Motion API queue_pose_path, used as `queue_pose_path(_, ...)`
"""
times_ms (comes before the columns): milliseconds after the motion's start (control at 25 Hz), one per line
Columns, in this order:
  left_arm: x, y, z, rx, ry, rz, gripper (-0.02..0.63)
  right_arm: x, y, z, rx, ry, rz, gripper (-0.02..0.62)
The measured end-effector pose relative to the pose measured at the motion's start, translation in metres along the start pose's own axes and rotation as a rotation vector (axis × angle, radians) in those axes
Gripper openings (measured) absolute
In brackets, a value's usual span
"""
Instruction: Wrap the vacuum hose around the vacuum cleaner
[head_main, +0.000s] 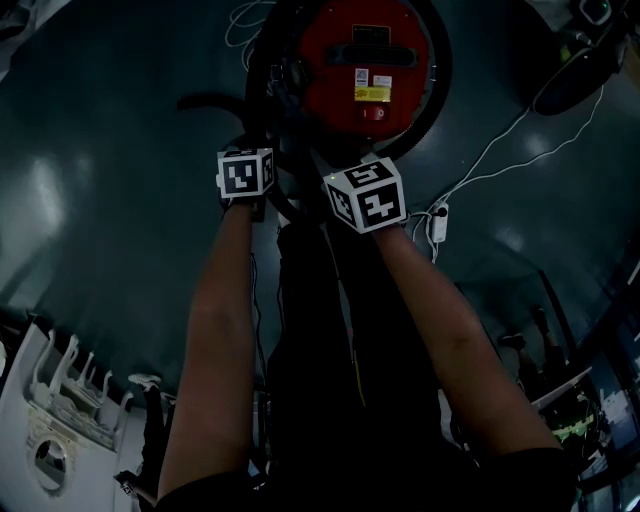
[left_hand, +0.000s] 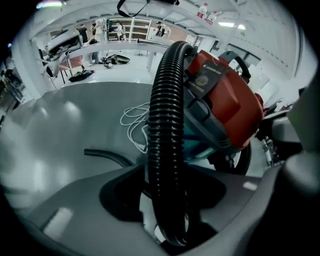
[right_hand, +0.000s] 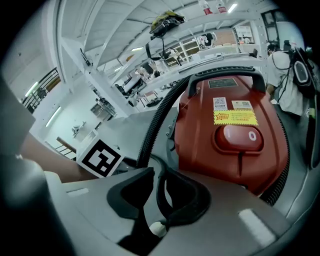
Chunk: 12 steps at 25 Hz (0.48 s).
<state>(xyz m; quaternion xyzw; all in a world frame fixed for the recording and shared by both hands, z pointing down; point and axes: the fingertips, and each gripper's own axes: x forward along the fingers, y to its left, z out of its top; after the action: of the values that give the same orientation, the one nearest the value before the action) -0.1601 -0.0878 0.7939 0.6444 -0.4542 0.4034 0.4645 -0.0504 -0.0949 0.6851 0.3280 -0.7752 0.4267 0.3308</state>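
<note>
1. Hose (left_hand: 167, 150), black and ribbed, rises from between the jaws of the left gripper (left_hand: 170, 175), climbs the left side of the red vacuum cleaner (head_main: 365, 70) and rings its body. The cleaner stands on the floor (head_main: 100, 150) at far centre, just beyond both grippers.
2. Left gripper: the jaws stand apart with the hose between them and a gap on each side, so the pads are not pressing. Risk: with nothing clamping it, the springy hose may slip out and the loop may loosen off the body.
3. Right gripper (right_hand: 160, 175): the jaws are nearly together and appear to pinch a thin black cord (right_hand: 160, 192) at the cleaner's near side. Risk: a tug here could shift or tip the cleaner, or trap the cord under the wrap.
4. Curved black tube (head_main: 205, 100) lies on the floor left of the cleaner. Judged to be the hose's free end, it could drag or snag if the wrap is pulled tight.
5. White cable (head_main: 500, 140) and its plug block (head_main: 438, 222) lie to the right. Risk: a wide sweep of the hose could catch them.
</note>
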Motion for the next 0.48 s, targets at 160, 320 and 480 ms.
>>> queue_pose_path(160, -0.009, 0.001, -0.016, -0.04, -0.029, 0.003, 0.242, 0.001, 0.001, -0.019, 0.001, 0.031, 0.0, 0.078)
queue_pose_path(320, -0.019, 0.005, -0.036, -0.081, -0.03, 0.016, 0.242, 0.004, 0.005, -0.038, -0.003, 0.062, 0.005, 0.078)
queue_pose_path(480, -0.026, 0.001, -0.045, -0.094, -0.057, 0.003, 0.242, 0.012, 0.008, -0.06, -0.016, 0.102, 0.015, 0.08)
